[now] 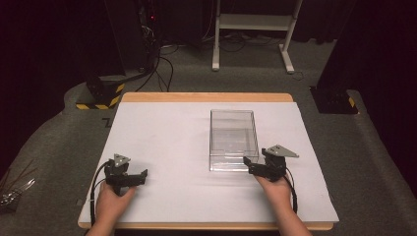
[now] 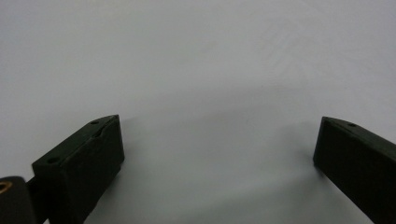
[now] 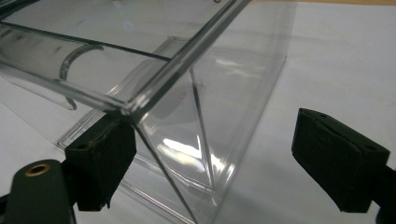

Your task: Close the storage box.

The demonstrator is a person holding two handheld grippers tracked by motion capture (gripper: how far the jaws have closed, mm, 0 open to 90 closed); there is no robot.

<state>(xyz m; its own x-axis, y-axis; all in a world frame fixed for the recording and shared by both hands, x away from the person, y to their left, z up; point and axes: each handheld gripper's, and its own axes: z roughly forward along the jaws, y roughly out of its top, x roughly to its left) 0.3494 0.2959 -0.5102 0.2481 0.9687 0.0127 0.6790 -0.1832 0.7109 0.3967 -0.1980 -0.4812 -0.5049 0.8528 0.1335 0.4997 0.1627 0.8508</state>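
A clear plastic box (image 1: 233, 138), open at the top and with nothing in it, stands on the white table top (image 1: 167, 142), right of centre. My right gripper (image 1: 250, 166) is at the box's near right corner, open. In the right gripper view that corner of the box (image 3: 224, 84) stands between the two jaws of the right gripper (image 3: 210, 129), untouched on the right side. My left gripper (image 1: 141, 177) rests low near the table's front left, open, far from the box. Between the left gripper's (image 2: 217, 144) jaws lies only bare white surface.
The table has a wooden rim (image 1: 206, 97) and grey carpet around it. A white desk frame (image 1: 253, 22) stands at the back. A black stand with yellow-black stripes (image 1: 101, 96) and cables sit at the back left; another black base (image 1: 334, 101) is at the right.
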